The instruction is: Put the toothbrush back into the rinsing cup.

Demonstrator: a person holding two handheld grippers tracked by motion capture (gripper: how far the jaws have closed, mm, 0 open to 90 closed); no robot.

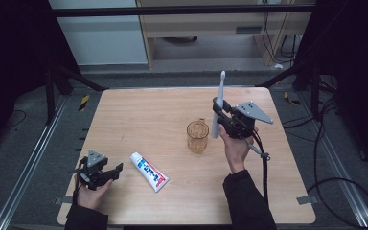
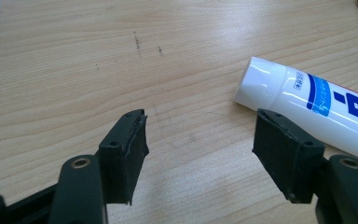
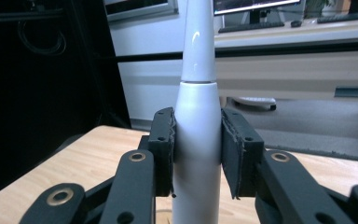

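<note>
The white electric toothbrush (image 1: 217, 108) is held upright, head upward, clamped between the pads of the right gripper (image 1: 219, 114) beside the amber cup (image 1: 197, 136). The left gripper (image 2: 200, 154) is spread apart, holding nothing, near the toothpaste tube (image 2: 317, 100).

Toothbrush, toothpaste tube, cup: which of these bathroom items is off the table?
The white electric toothbrush, held upright between the right gripper's pads beside the amber cup. The cup stands on the table; the toothpaste tube lies flat, near the open left gripper.

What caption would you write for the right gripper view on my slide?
Right gripper clamps an upright white electric toothbrush between its black jaws, above the wooden table.
</note>
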